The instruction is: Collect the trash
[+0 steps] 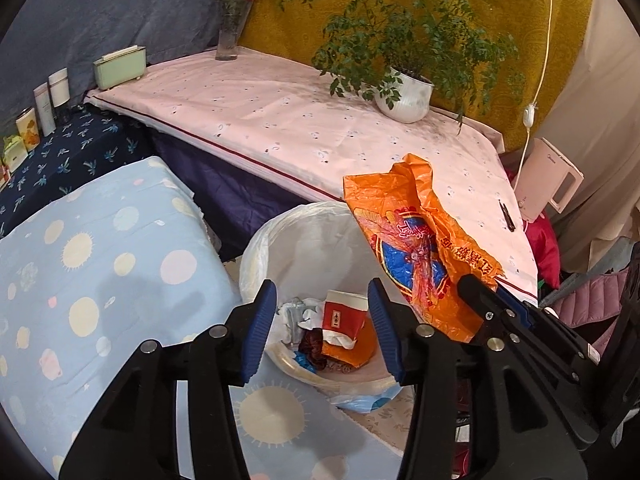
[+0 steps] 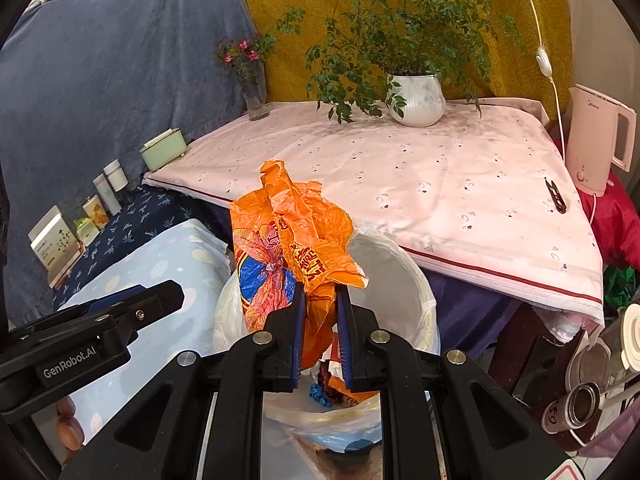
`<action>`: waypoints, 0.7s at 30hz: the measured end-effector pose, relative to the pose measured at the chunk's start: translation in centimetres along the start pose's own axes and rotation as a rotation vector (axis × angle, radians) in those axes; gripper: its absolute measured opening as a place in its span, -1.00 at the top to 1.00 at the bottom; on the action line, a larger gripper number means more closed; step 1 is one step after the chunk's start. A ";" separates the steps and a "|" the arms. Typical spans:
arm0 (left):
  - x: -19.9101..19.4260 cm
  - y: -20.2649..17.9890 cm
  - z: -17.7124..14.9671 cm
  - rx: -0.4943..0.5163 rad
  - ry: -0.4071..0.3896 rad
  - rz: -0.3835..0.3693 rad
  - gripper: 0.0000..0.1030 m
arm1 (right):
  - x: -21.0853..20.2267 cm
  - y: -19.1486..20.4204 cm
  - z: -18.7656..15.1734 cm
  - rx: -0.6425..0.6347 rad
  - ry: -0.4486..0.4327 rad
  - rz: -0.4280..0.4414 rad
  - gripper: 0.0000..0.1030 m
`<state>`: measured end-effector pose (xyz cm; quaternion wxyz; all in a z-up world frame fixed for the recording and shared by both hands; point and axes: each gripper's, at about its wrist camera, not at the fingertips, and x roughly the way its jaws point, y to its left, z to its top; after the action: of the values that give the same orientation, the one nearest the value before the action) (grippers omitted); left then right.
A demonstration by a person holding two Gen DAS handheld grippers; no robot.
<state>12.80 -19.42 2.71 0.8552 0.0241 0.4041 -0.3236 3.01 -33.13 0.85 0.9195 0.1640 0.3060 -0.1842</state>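
Orange plastic bag (image 1: 416, 248), crumpled, printed red and blue: in the left wrist view it hangs above the right rim of the bin (image 1: 256, 248), clamped at its lower end by the right tongs (image 1: 486, 284), which enter from the right edge. Left tongs (image 1: 322, 330) stand partly open over the bin mouth with nothing between the blue pads; through the gap the bin contents show: a red paper cup (image 1: 342, 314), white scraps, an orange wrapper. White liner folded over the bin rim. Bin is hemmed in: light blue spotted cloth (image 1: 100, 280) close on the left, pink-covered counter (image 1: 320, 128) overhanging behind and to the right. Counter top mostly bare; potted plant (image 1: 406, 98), glass vase (image 1: 230, 36) and green box (image 1: 120, 67) sit along its far edge, small black snips (image 1: 507, 216) near its right edge.

Right wrist view: right tongs (image 2: 320, 320) nearly closed, pads pinching a narrow twist of the orange plastic bag (image 2: 288, 248); the rest of the bag billows up above the pads. Bag sits directly over the bin (image 2: 400, 276), whose open mouth is visible behind and below the pads. Left tongs (image 2: 152, 304) reach in from the left, seen side-on near the bin's left rim, clear of the bag. Pink kettle (image 2: 592, 140) just beyond the counter's (image 2: 400, 176) right corner, snips (image 2: 555, 196) near that edge
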 end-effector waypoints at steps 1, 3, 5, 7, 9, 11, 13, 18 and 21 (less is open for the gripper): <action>0.0 0.2 -0.1 -0.004 0.002 0.002 0.09 | 0.2 0.2 0.0 -0.002 0.002 0.002 0.72; 0.0 0.7 -0.1 -0.014 0.004 0.008 0.01 | 0.6 0.5 0.0 -0.005 0.008 0.002 0.67; 0.0 1.2 -0.2 -0.024 0.003 0.013 -0.03 | 1.1 0.8 -0.1 -0.006 0.011 -0.005 0.61; 0.1 1.6 -0.3 -0.031 0.006 0.021 -0.05 | 1.7 1.1 -0.1 -0.015 0.024 -0.009 0.51; 0.0 2.0 -0.3 -0.037 0.007 0.029 -0.12 | 2.0 1.3 -0.2 -0.017 0.030 -0.013 0.41; -0.1 2.3 -0.4 -0.041 0.001 0.040 -0.17 | 2.2 1.5 -0.2 -0.011 0.030 -0.007 0.34; -0.1 2.7 -0.4 -0.047 0.001 0.045 -0.17 | 2.1 1.7 -0.3 -0.013 0.031 -0.005 0.33; -0.4 3.2 -0.7 -0.060 0.000 0.050 -0.17 | 1.7 2.3 -0.4 -0.034 0.035 0.006 0.33; -0.6 3.3 -0.9 -0.058 -0.002 0.052 -0.18 | 1.2 2.7 -0.4 -0.044 0.036 0.011 0.33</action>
<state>13.82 -16.24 1.84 0.8640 0.0096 0.4118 -0.2896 4.93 -30.90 0.33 0.9183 0.1489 0.3254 -0.1693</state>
